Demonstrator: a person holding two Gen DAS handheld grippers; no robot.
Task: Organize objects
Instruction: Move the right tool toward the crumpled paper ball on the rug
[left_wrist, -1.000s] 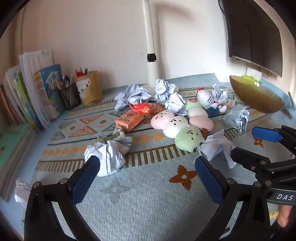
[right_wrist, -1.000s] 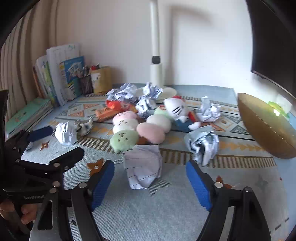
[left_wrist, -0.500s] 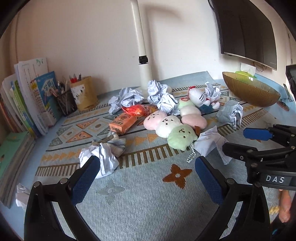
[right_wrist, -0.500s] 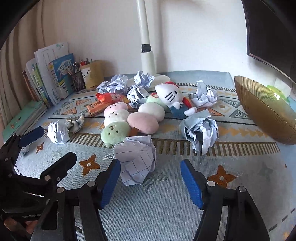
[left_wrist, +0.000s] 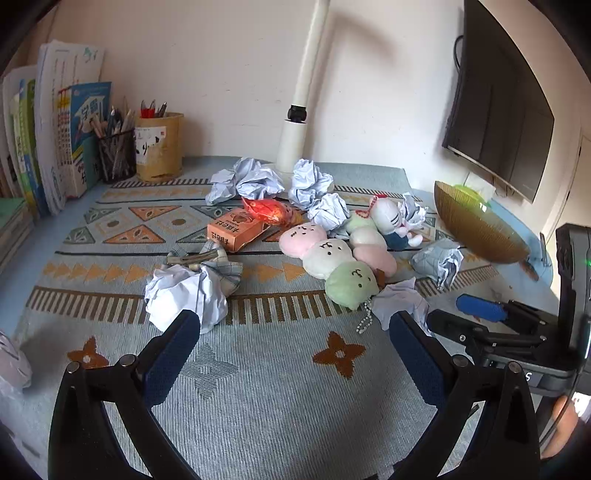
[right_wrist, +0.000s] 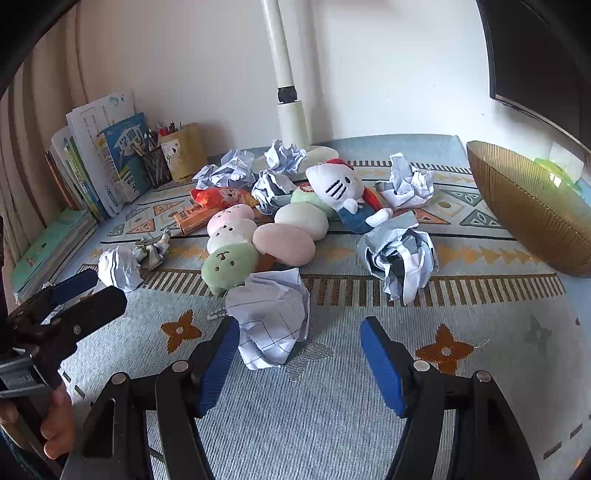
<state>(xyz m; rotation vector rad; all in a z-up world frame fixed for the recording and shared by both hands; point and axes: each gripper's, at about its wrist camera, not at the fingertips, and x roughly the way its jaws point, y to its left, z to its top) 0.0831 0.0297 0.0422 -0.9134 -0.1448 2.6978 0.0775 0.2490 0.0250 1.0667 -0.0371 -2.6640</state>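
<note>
My right gripper (right_wrist: 299, 363) is open just above the mat. A crumpled grid-lined paper ball (right_wrist: 271, 317) lies right at its fingertips, close to the left pad and apart from the right one. Behind it lie a string of pink, white and green plush dumplings (right_wrist: 231, 238) and a white cat plush (right_wrist: 334, 188). My left gripper (left_wrist: 293, 354) is open and empty. A white paper ball (left_wrist: 186, 295) sits just past its left fingertip. The grid-lined ball (left_wrist: 397, 301) lies by its right fingertip, with the right gripper (left_wrist: 480, 310) beside it.
Several more paper balls, an orange box (left_wrist: 236, 229) and a red snack packet (left_wrist: 267, 210) lie scattered on the patterned mat (left_wrist: 277, 387). A gold bowl (right_wrist: 532, 206) stands at the right. Books (left_wrist: 62, 147), pen holders (left_wrist: 159, 147) and a white lamp pole (left_wrist: 301, 110) line the back.
The left gripper rolled and swung, so the white paper ball now lies nearer its left fingertip. The right gripper drew closer to the grid-lined ball, then held still.
</note>
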